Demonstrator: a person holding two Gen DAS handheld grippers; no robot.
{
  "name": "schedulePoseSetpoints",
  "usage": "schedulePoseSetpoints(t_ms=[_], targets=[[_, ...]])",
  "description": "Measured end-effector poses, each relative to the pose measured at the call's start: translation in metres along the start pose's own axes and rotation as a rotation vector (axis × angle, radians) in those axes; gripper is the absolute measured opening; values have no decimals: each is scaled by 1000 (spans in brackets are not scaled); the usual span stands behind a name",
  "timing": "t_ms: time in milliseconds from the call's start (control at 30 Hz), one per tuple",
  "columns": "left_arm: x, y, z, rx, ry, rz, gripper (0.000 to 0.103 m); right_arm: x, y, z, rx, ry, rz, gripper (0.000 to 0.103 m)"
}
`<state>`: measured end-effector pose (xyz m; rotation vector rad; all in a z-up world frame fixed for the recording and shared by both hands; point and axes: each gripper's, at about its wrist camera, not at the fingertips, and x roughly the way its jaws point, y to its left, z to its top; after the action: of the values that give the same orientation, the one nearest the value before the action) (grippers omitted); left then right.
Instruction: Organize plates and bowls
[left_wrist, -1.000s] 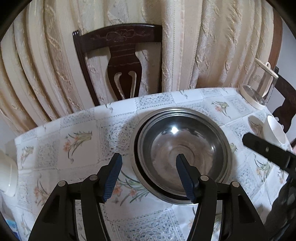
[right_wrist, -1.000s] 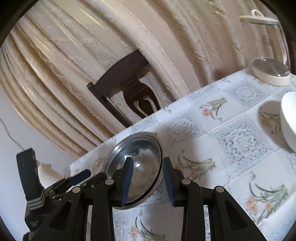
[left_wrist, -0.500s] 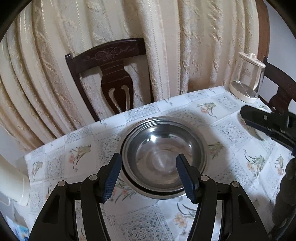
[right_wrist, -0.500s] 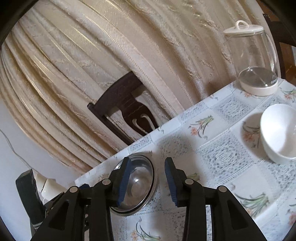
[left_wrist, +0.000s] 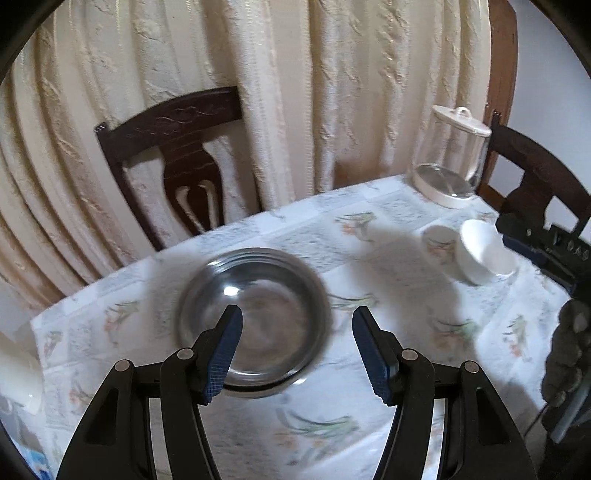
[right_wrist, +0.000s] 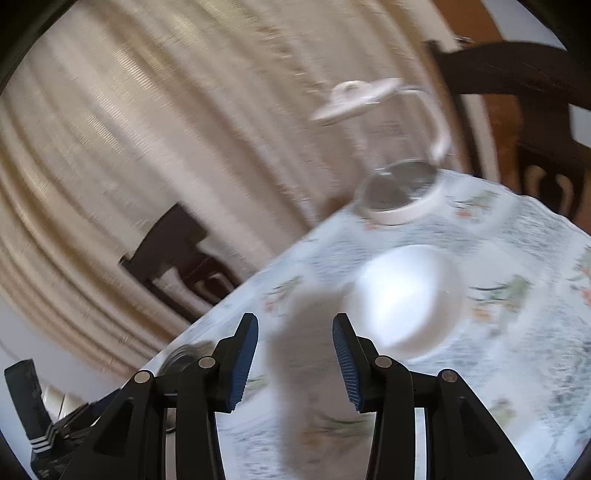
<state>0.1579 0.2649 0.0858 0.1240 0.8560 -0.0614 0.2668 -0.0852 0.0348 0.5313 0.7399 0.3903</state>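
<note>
Two tools (left_wrist: 297, 349) (right_wrist: 295, 356) hang apart, empty. Step: fetching the round white ceramic bowl (right_wrist: 404, 299), at 1 o'clock of the right tool; next, straddle its rim. The steel bowl (left_wrist: 255, 317) sits mid-worktop.

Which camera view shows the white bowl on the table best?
The right wrist view: the white bowl fills its centre, though blurred. The left wrist view shows it small, near the right edge.
</note>
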Motion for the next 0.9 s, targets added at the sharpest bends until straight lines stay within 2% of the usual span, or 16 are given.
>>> schedulePoseSetpoints(t_ms=[167,333,467,533,667,900], targets=[[12,-25,9,-36,38,-75,63,-3,-39,11,43,-39,-84,45],[29,-52,18,-64,79,-130,63,8,-74,19,88,-40,-139,45],[40,-73,25,-75,98,-156,63,17,-98,14,134,-14,-131,45],[47,-85,28,-77,108,-172,63,23,-106,13,150,9,-100,45],[66,-106,35,-82,129,-201,63,29,-113,9,170,29,-61,45],[104,-136,40,-125,169,-256,63,38,-127,3,209,56,-53,45]])
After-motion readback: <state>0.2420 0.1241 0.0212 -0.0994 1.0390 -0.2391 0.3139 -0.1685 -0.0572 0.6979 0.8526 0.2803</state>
